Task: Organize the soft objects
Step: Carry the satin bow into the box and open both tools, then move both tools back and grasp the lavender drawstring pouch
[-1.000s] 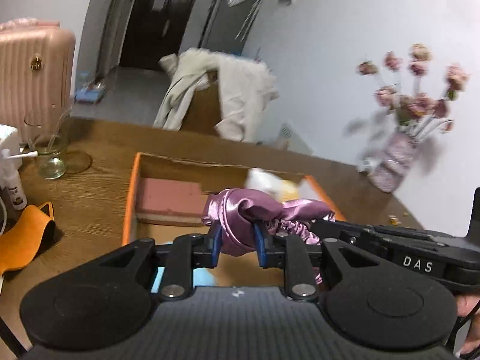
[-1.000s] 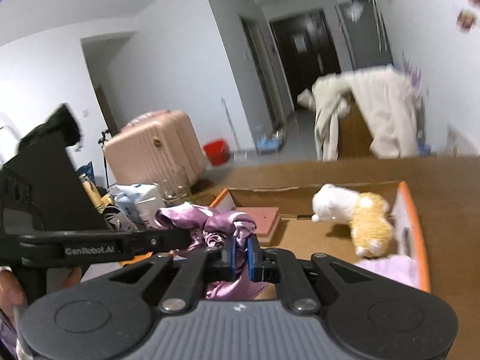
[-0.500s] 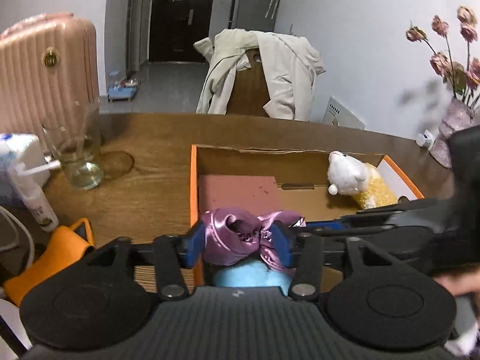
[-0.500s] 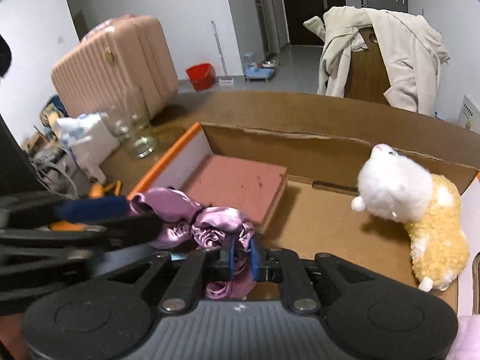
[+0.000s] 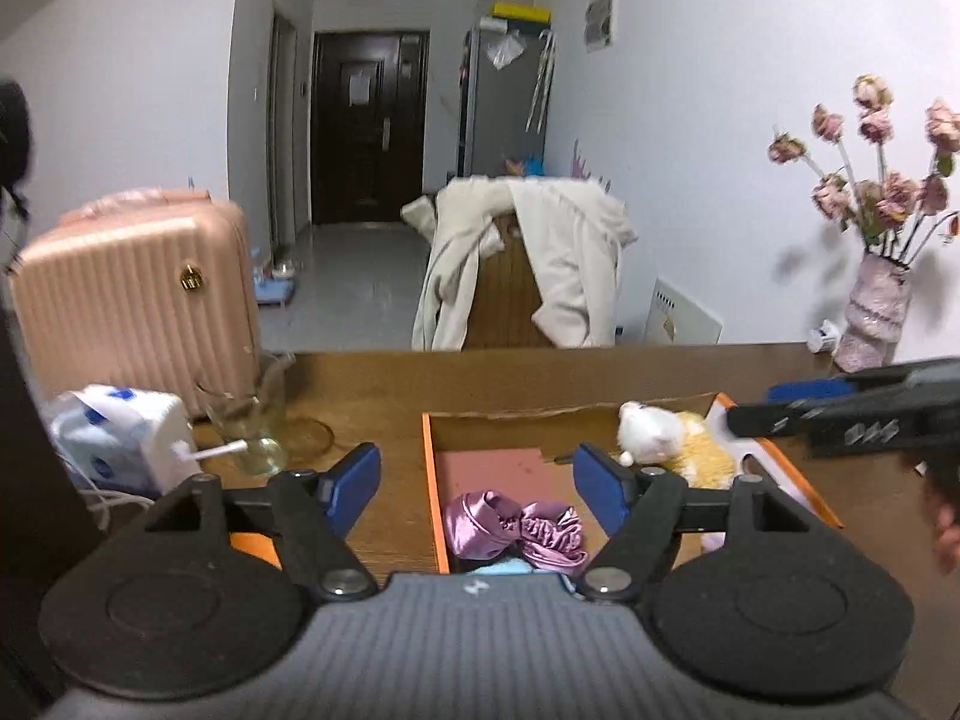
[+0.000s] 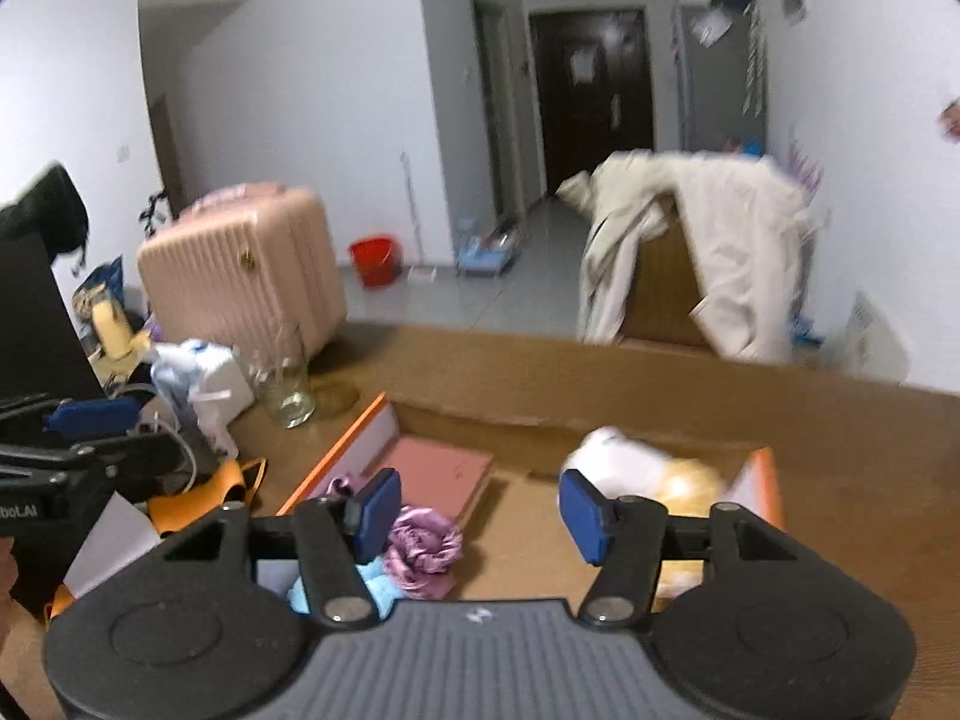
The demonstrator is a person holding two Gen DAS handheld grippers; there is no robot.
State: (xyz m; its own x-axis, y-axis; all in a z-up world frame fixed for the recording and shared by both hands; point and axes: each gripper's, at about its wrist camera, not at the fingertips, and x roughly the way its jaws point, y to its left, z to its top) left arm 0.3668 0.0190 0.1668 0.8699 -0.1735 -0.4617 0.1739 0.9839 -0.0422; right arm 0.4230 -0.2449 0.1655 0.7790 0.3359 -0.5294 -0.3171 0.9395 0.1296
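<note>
Your left gripper (image 5: 477, 489) is spread wide with nothing between its blue pads (image 5: 354, 480), held above the near edge of the cardboard box (image 5: 427, 468), and your right gripper (image 6: 474, 507) is just as wide and empty over the same box. The purple satin scrunchie (image 5: 513, 531) lies loose in the box's near left corner, partly on a light blue soft thing (image 6: 375, 585) and just in front of the pink pad (image 5: 489, 468). The white and yellow plush toy (image 5: 672, 438) lies at the far right of the box, well apart from the scrunchie, and a glass (image 5: 249, 420) stands on the wooden table (image 5: 384, 396) to the left of the box.
</note>
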